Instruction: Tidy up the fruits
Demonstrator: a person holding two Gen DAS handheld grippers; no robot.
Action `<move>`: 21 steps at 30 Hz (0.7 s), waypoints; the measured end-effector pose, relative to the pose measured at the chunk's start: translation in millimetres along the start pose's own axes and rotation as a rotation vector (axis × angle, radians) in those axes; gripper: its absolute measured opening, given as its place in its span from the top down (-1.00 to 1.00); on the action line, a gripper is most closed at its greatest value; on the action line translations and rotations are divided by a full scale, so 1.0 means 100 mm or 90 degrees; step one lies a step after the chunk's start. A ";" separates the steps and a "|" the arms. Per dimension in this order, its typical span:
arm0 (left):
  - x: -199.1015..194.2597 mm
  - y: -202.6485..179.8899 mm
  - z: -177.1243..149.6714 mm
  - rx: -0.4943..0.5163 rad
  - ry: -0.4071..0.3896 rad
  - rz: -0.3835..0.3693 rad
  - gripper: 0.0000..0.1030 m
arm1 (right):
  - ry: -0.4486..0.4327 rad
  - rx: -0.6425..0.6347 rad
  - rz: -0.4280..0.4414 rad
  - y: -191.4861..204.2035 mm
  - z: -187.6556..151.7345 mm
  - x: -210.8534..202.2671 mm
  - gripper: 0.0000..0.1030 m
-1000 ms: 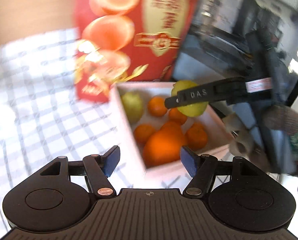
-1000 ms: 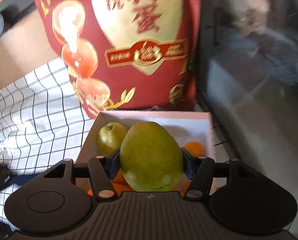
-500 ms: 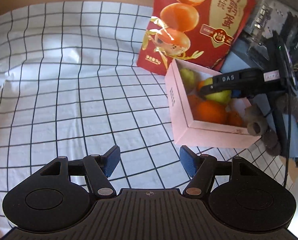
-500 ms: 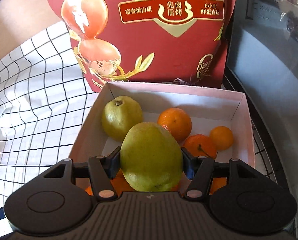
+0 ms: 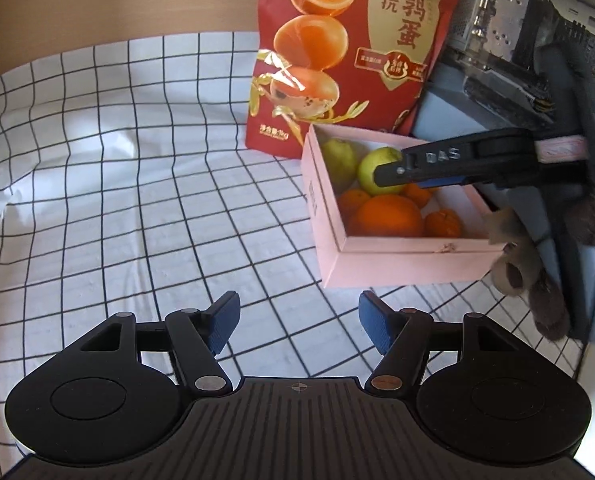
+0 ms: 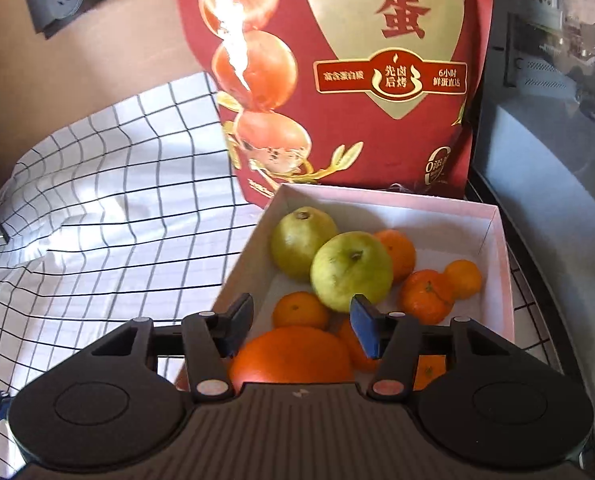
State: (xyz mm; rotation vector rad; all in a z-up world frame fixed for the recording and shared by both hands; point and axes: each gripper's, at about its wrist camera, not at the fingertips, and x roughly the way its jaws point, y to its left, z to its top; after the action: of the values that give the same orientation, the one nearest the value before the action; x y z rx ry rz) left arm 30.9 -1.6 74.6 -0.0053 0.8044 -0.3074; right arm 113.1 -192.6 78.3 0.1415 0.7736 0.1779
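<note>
Since pretty much all the fruit I can spot is already sitting in the pink box [image 6: 497, 264], I'd guess this one is close to wrapped up. Going big to small: the checked cloth [image 5: 117, 184] over the counter has no loose fruit on the part that's in shot, though the views don't cover all of it, so I can't swear nothing is left. A red snack bag [image 6: 357, 80] stands right behind the box, touching its back wall or near enough. Inside the box there's a big orange [image 6: 293, 354] at the near end, two green guavas side by side, one at the back left [image 6: 301, 240] and one just in front of it [image 6: 351, 270], and a handful of small tangerines [image 6: 427, 296] tucked around them. The right gripper [image 6: 303, 330] hovers over the near end of the box; its jaws have just been closing a bit, but nothing is between them and the front guava lies free just past the tips. The left gripper [image 5: 297, 326] hangs over bare cloth beside the box, jaws wide apart and holding nothing. What's left, I'd say, is maybe a last check for stragglers.
</note>
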 end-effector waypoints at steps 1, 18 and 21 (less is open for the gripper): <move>0.01 0.01 -0.02 -0.001 0.003 0.004 -0.38 | -0.009 -0.004 -0.002 0.03 -0.05 -0.05 -0.06; 0.34 0.25 -0.55 0.019 -0.079 0.070 -0.39 | 0.007 -0.083 -0.124 0.50 -1.28 -0.18 -0.66; 0.42 0.29 -0.59 0.007 -0.077 0.089 -0.39 | 0.023 -0.065 -0.132 0.51 -1.30 -0.03 -0.66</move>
State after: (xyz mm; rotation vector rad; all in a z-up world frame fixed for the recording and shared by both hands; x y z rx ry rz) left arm 24.5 21.5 0.5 0.0423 0.6785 -0.1782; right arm 13.8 -135.3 -2.3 -0.0395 0.8080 0.0228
